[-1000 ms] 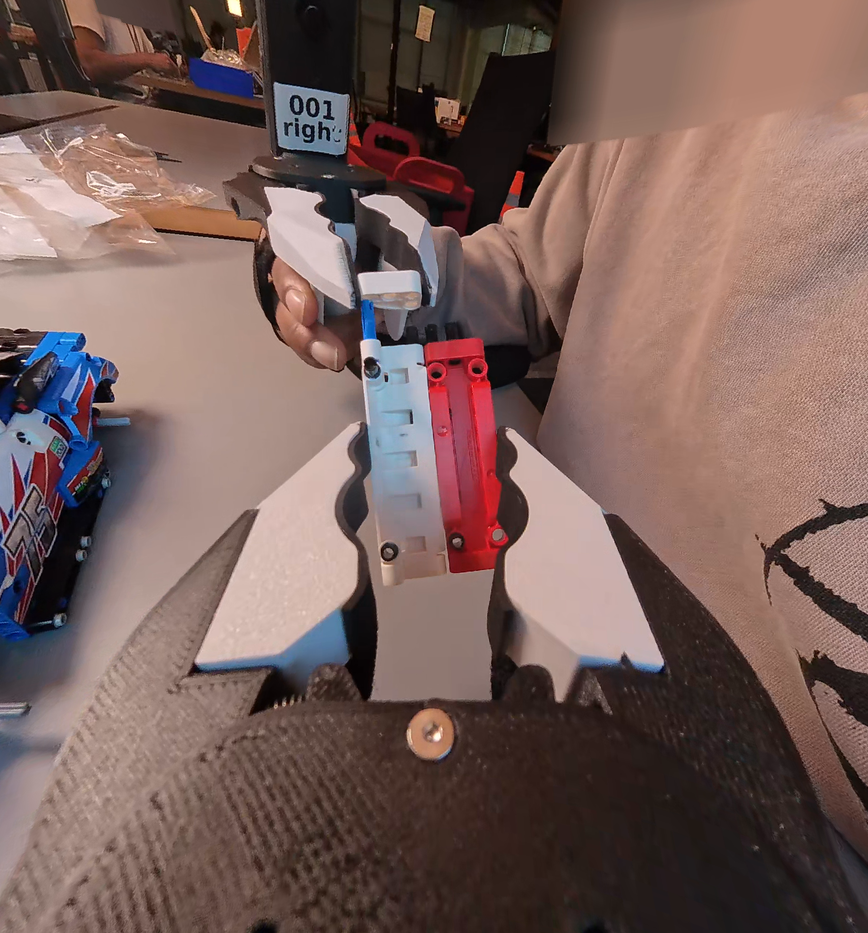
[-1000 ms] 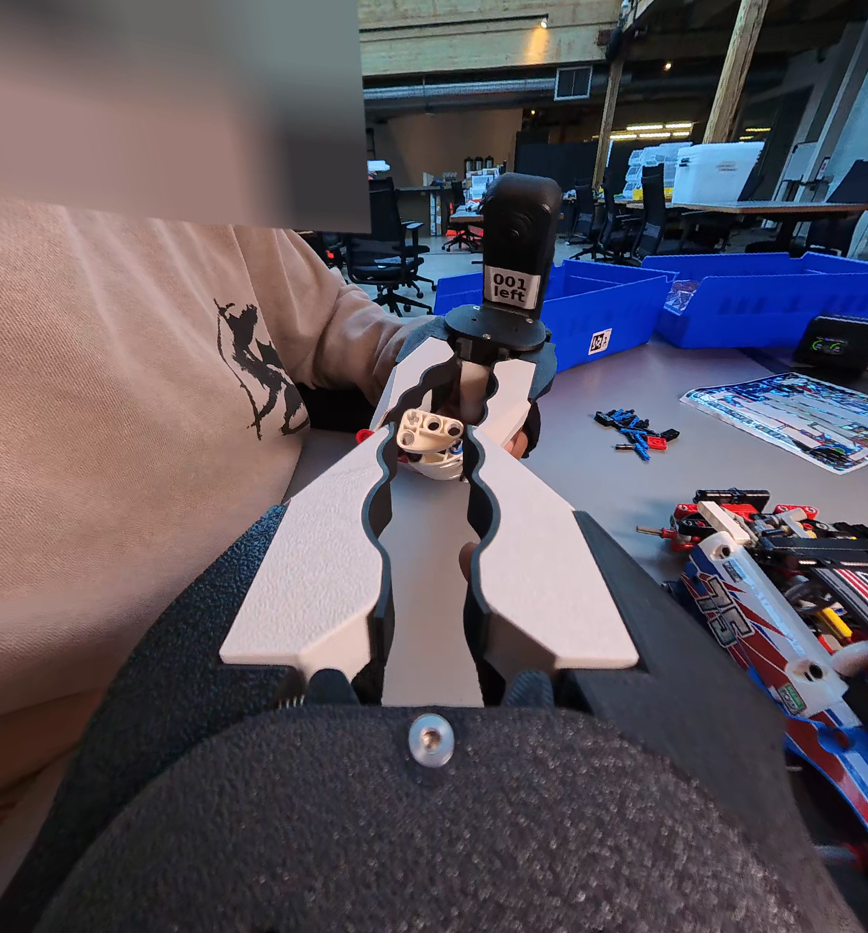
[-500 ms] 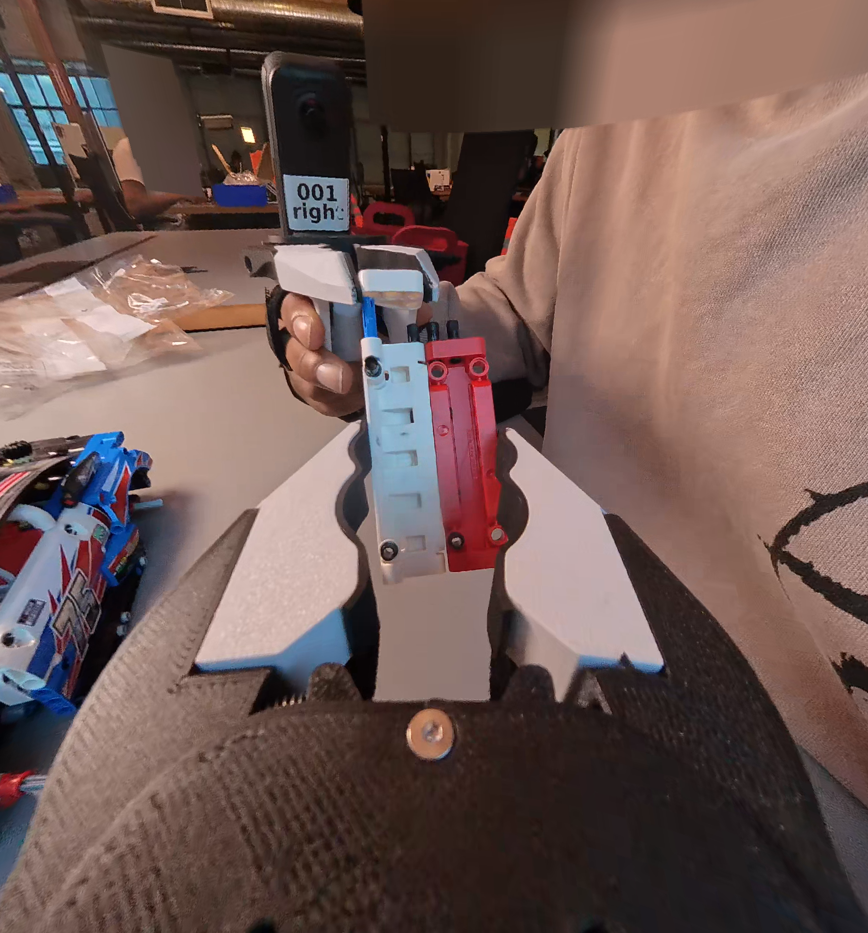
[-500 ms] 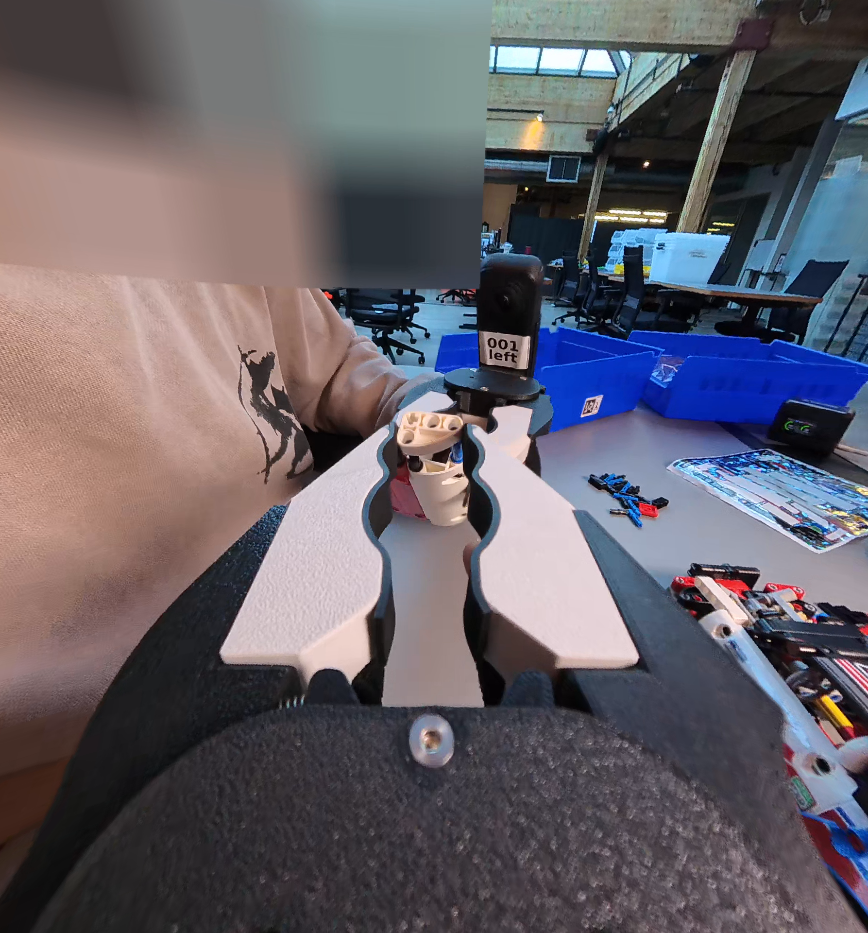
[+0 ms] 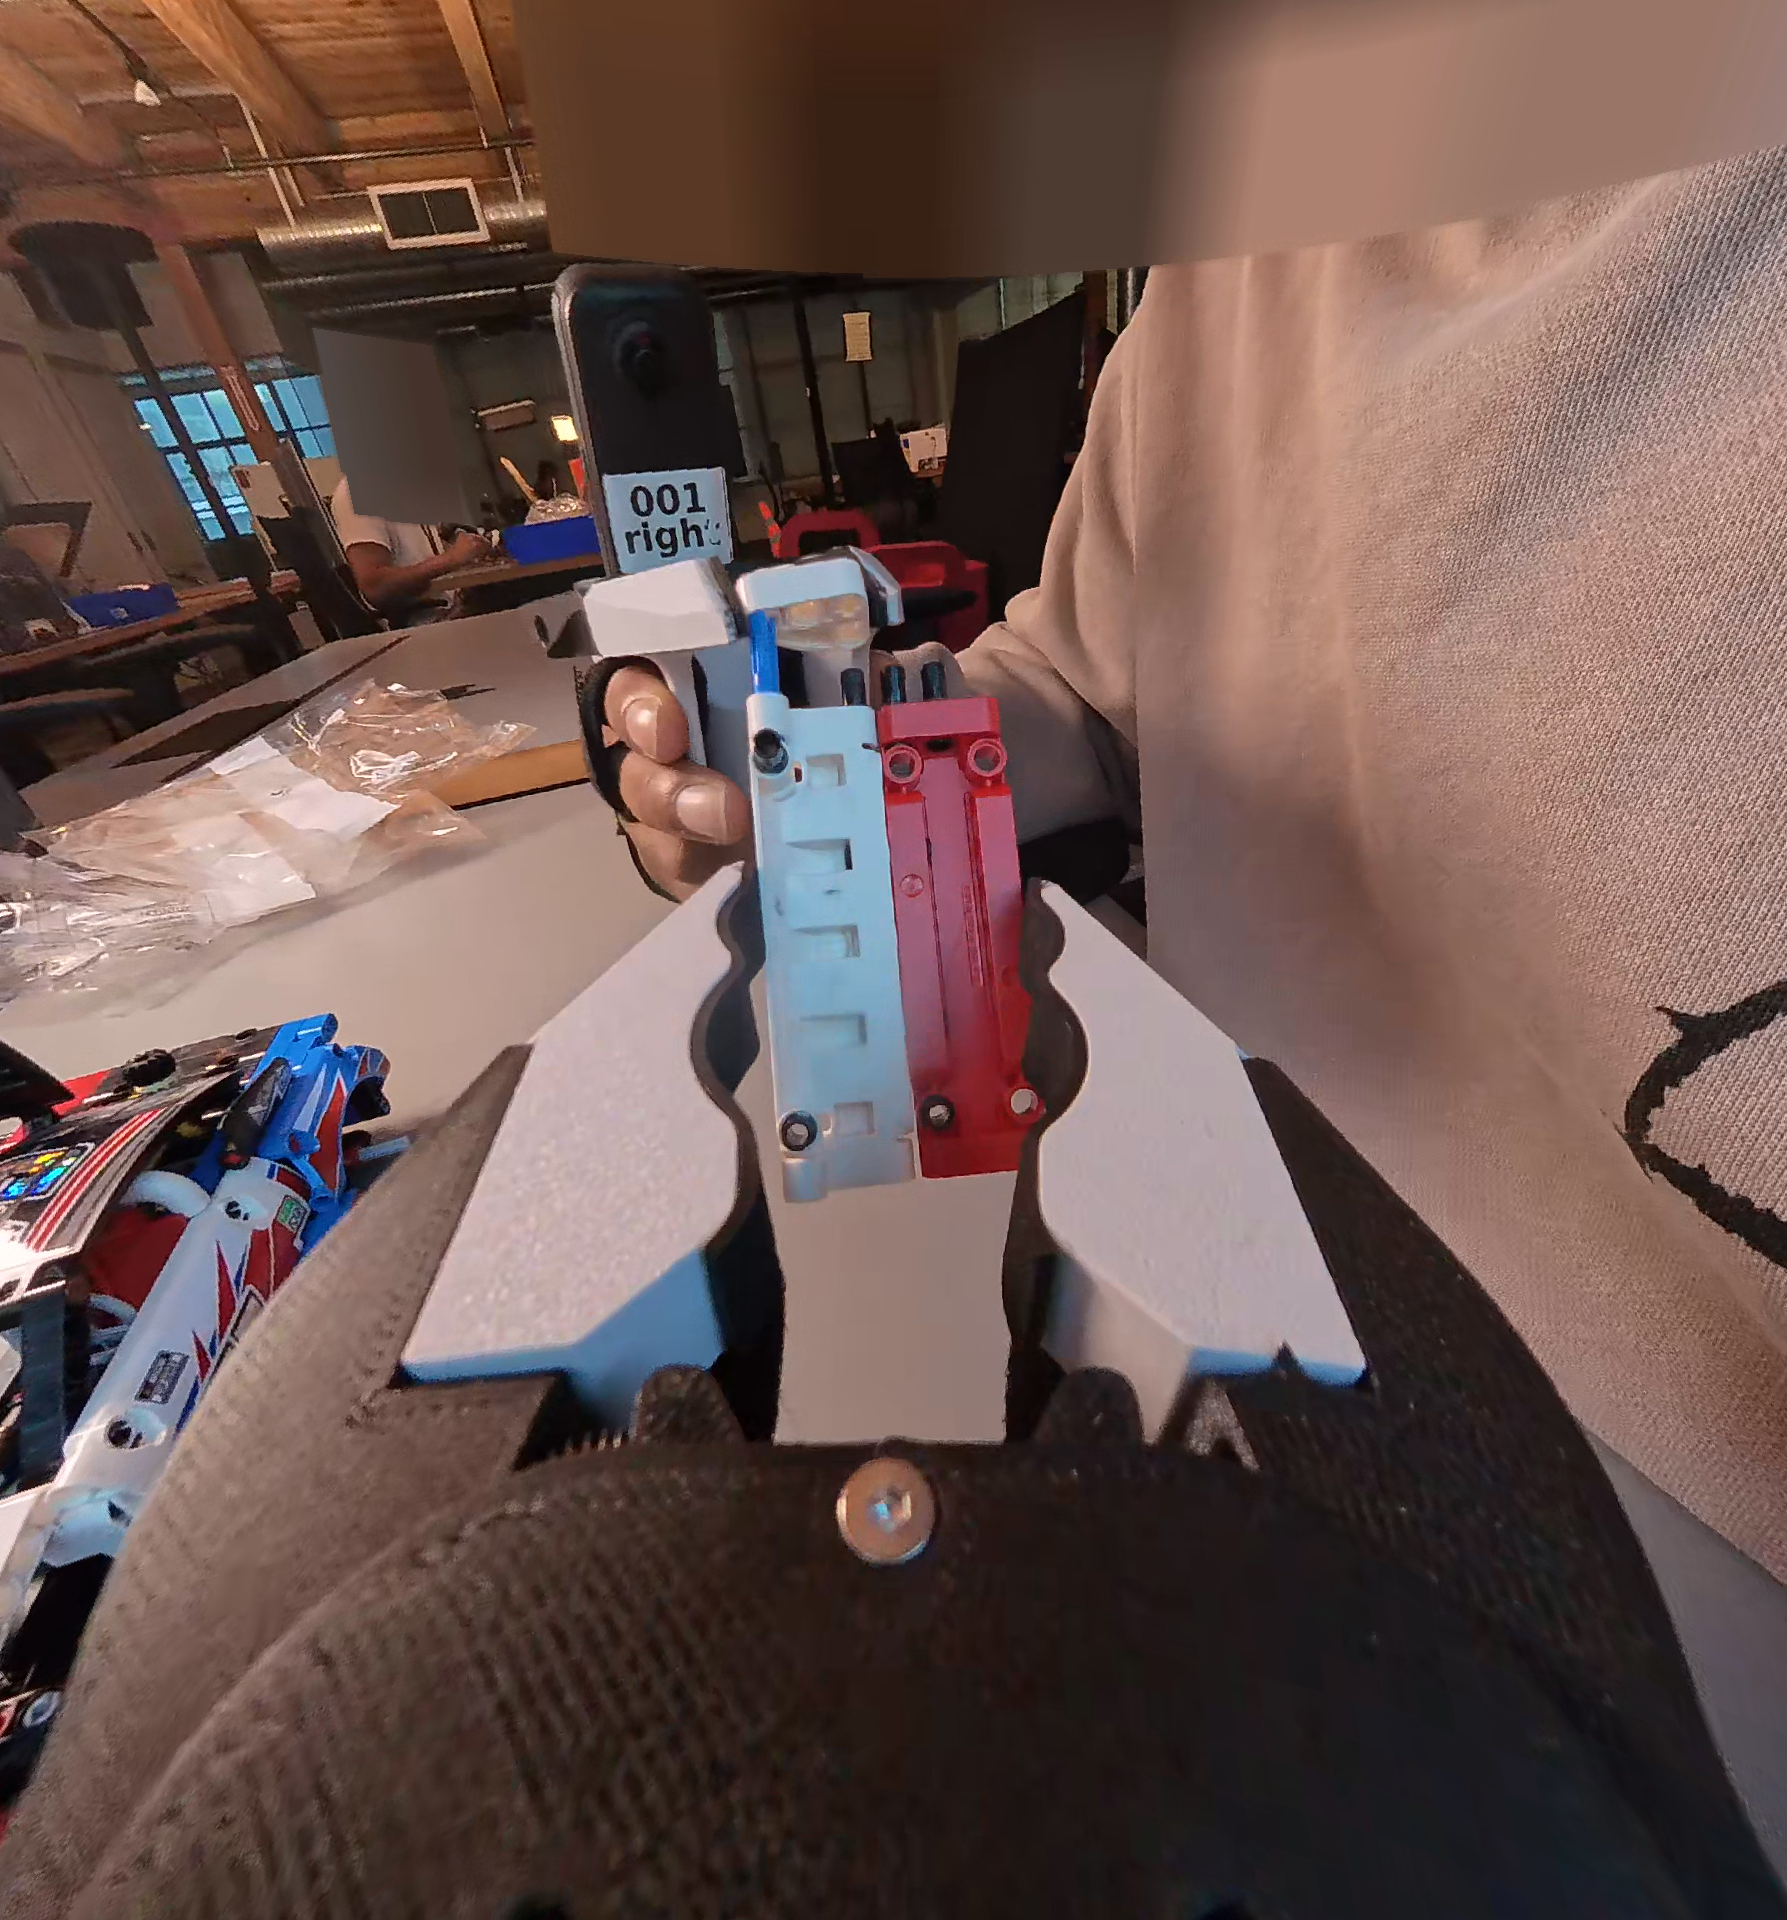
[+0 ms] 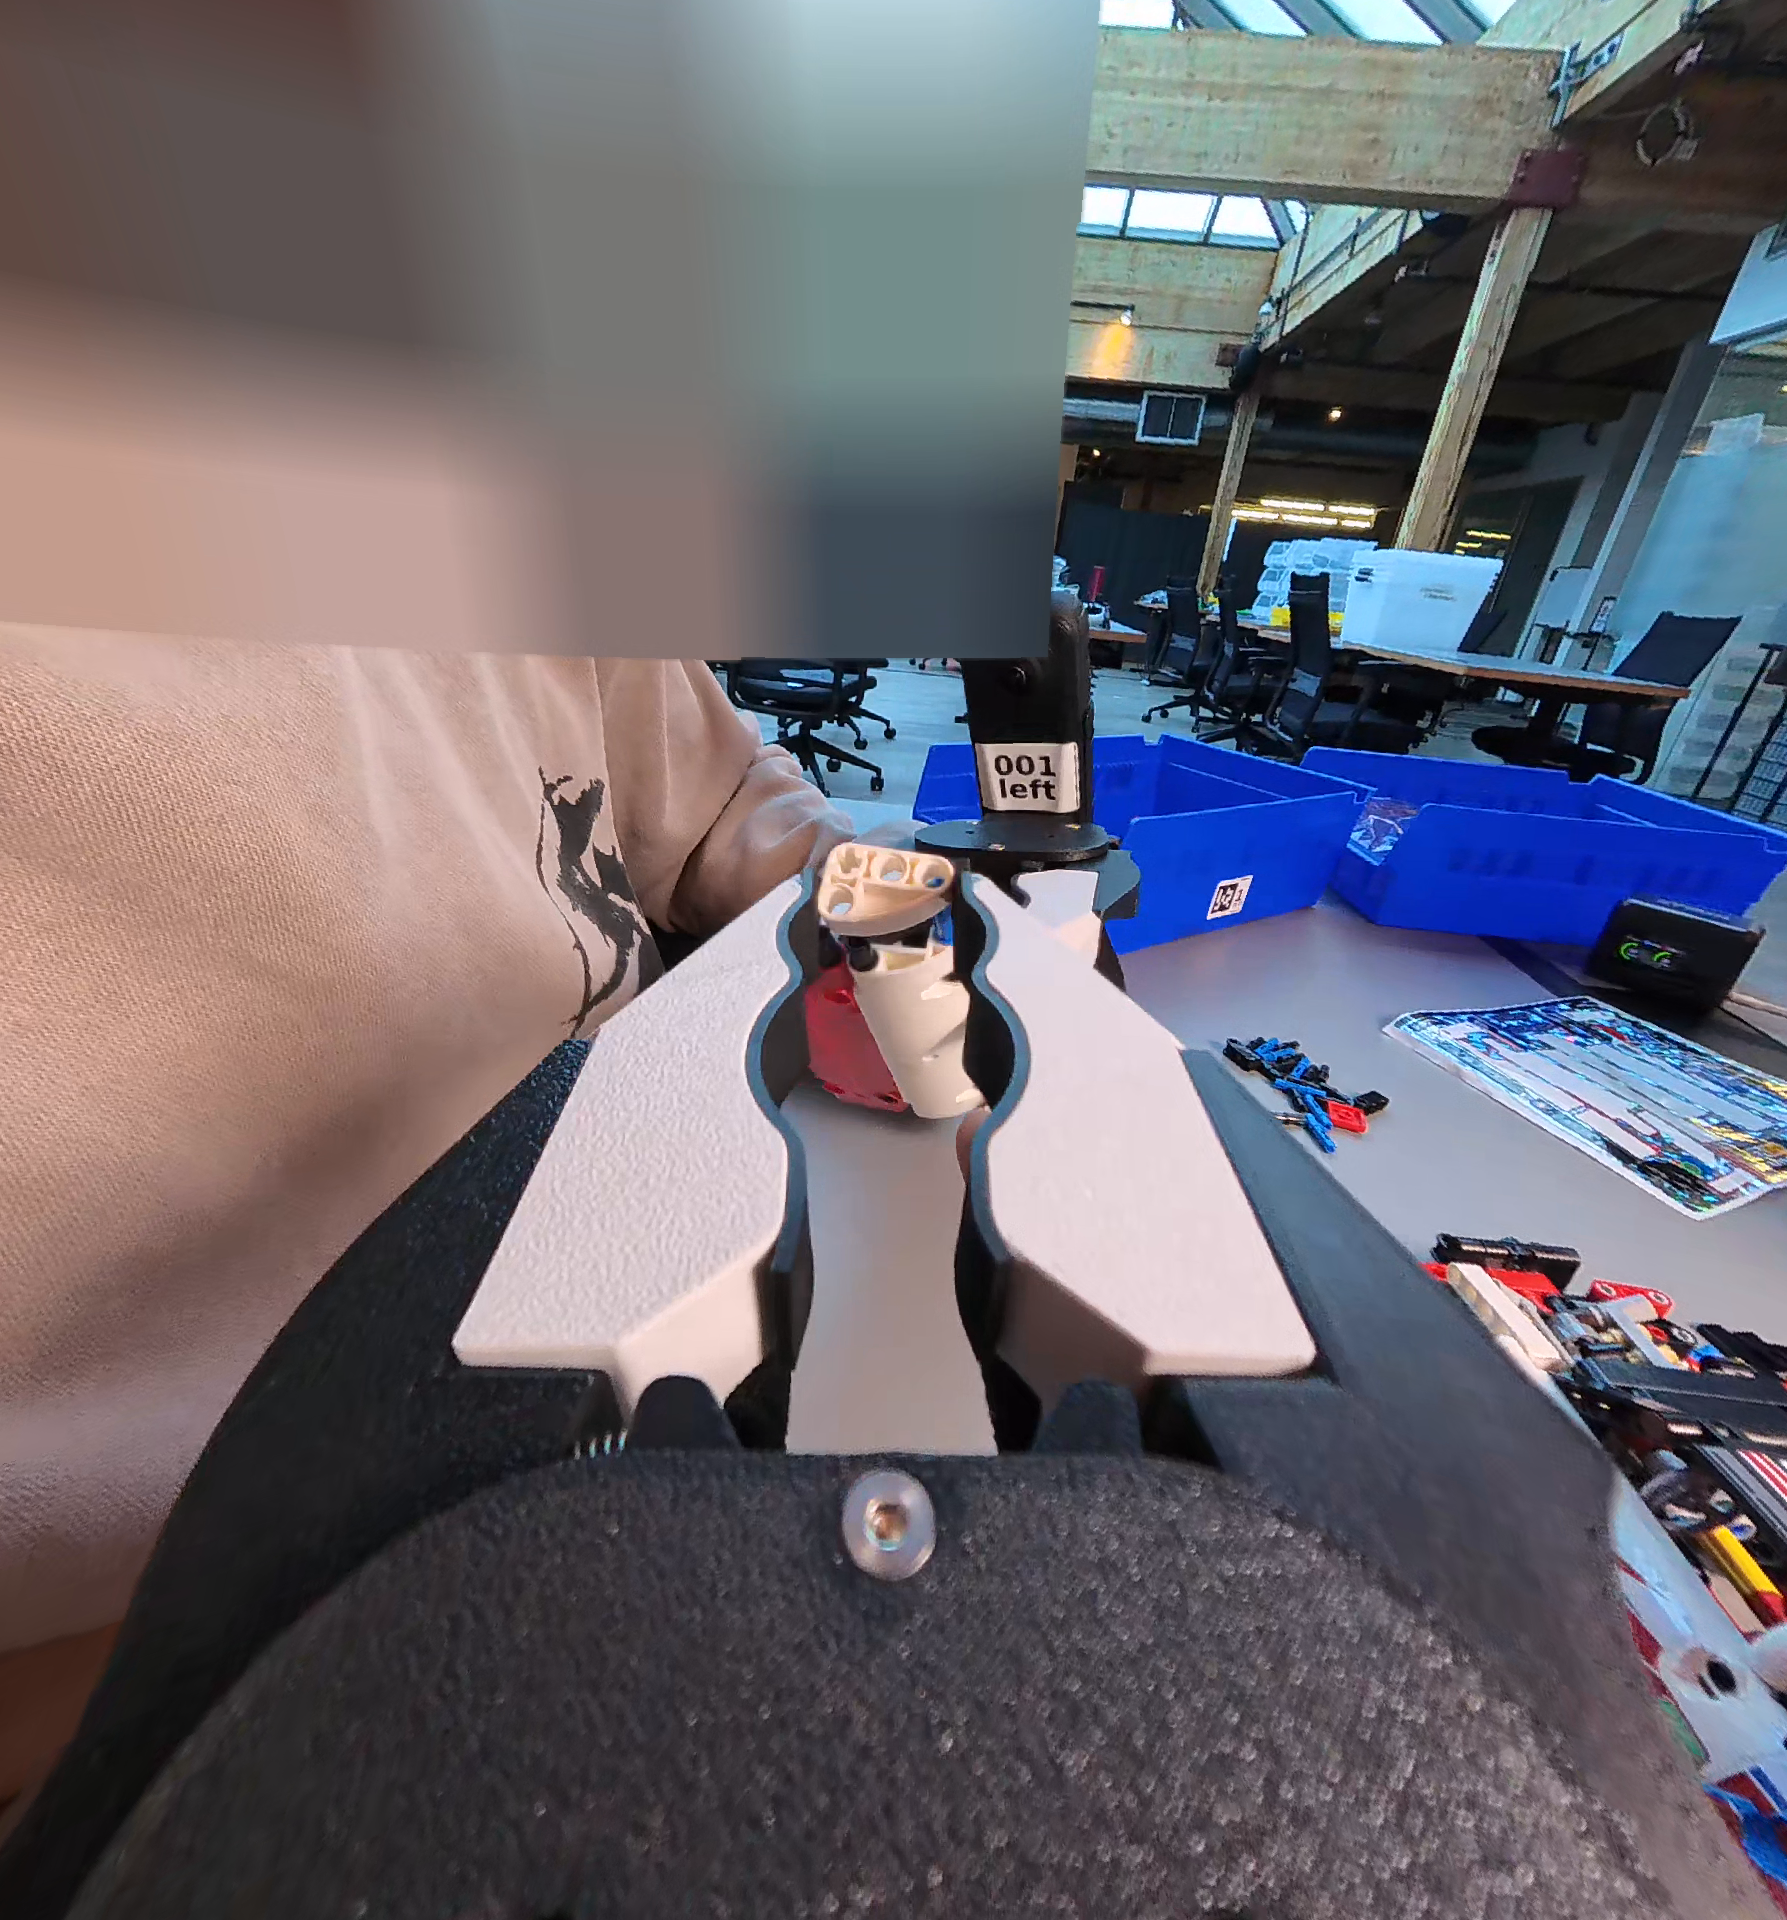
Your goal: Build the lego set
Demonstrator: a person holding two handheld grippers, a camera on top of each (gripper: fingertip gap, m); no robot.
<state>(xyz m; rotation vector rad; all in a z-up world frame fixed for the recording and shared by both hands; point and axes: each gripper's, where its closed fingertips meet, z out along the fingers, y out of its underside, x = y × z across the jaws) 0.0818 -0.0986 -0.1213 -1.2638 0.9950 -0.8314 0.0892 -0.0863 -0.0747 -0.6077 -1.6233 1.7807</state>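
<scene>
Two sub-assemblies are being brought together above the tabletop (image 5: 432,966), close to the person's chest. Nearest in the left wrist view, the left gripper (image 5: 894,914) is being kept clamped on a white and red panel assembly (image 5: 894,935), its jaws pressed against the two long sides, white half to the left and red half to the right. At the far end of that assembly a blue pin (image 5: 761,660) is sticking up from the white half, and three black pins (image 5: 891,681) are standing beside it. Just beyond, the right gripper (image 5: 738,623) is being held with its jaws closed on a small white three-hole connector (image 6: 884,878), which is being presented directly over the blue pin. In the right wrist view the connector is seen gripped at the very tips, with the panel assembly hanging just behind it.

Judging by this, the step in hand is the seating of the connector onto the blue pin. For the next move, one connector hole is probably needing to be lined up with the pin's axis and pushed straight down, while the panel is being braced against the push.

Farther off, the partly built race car (image 5: 141,1247) is lying on the tabletop, with loose pins (image 6: 1304,1086) and an instruction booklet (image 6: 1616,1101) beyond it, and empty plastic bags (image 5: 214,831) and blue bins (image 6: 1232,831) farther back.
</scene>
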